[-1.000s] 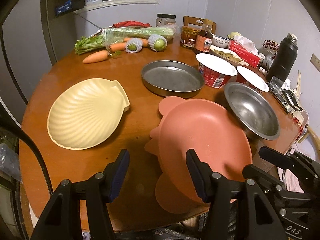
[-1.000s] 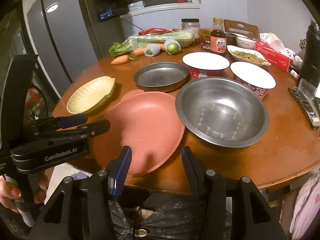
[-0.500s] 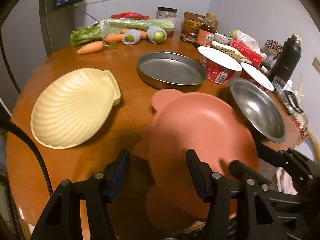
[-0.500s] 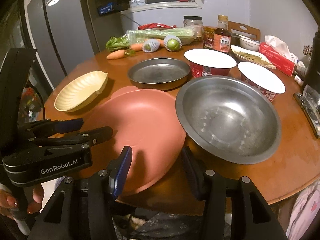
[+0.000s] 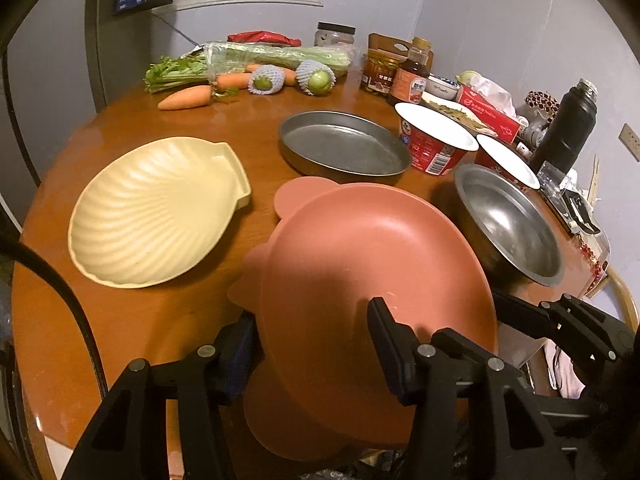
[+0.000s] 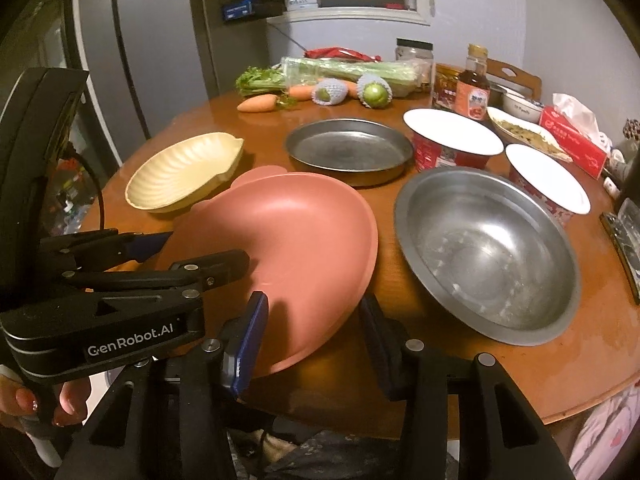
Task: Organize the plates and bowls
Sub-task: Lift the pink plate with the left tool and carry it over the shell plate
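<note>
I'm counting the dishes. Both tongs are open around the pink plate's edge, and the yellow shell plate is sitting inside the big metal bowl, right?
Not quite. The yellow shell plate sits by itself on the table, left of the pink plate; the big metal bowl on the other side holds nothing, as the right wrist view shows. The left tongs and right tongs are indeed open around the pink plate's edge.

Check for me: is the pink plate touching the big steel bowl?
Apart. The right wrist view shows a strip of bare wooden table running between the pink plate and the steel bowl.
</note>
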{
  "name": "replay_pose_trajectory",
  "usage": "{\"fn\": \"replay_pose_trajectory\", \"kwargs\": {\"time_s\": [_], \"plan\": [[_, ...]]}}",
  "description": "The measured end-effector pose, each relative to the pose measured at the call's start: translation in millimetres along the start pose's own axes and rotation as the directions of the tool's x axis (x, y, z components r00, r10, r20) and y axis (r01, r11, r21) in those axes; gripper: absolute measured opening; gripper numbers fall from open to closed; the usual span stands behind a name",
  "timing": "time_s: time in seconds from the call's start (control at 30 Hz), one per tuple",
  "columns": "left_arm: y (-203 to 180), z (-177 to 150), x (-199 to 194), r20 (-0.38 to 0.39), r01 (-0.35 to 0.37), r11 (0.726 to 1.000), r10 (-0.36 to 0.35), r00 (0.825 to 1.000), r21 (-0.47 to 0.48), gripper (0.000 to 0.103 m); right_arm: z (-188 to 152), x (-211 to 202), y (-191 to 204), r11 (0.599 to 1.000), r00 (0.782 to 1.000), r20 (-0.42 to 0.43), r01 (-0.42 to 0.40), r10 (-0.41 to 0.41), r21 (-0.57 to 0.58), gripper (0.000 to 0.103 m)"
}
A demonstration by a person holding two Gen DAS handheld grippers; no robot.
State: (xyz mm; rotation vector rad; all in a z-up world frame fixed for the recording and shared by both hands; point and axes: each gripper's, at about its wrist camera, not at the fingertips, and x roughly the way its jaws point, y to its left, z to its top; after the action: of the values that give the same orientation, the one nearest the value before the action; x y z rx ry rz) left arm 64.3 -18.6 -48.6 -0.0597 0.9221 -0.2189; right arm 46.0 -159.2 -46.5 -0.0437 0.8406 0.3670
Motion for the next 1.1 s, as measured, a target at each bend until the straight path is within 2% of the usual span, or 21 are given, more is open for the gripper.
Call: {"fn": "replay_pose_trajectory", "kwargs": {"time_s": [0.33, 0.6, 1.1], "plan": [[9, 5, -32, 0.049, -0.065, 0.998, 0.066, 0.997, -0.019, 0.053, 13, -13, 19, 0.998, 0.998, 0.044, -0.04, 0.042, -0.039, 0.049], [24, 15, -50, 0.095, -0.1, 0.992, 0.106, 0.99, -0.071, 0.053, 31, -22, 37, 0.994, 0.994, 0.095, -0.046, 0.055, -0.094, 0.049], [69, 48, -57, 0.138, -0.16, 0.977, 0.18, 0.974, -0.141, 0.053, 76, -3, 68, 0.98, 0.982, 0.13, -0.112, 0.134, -0.165, 0.049]]}}
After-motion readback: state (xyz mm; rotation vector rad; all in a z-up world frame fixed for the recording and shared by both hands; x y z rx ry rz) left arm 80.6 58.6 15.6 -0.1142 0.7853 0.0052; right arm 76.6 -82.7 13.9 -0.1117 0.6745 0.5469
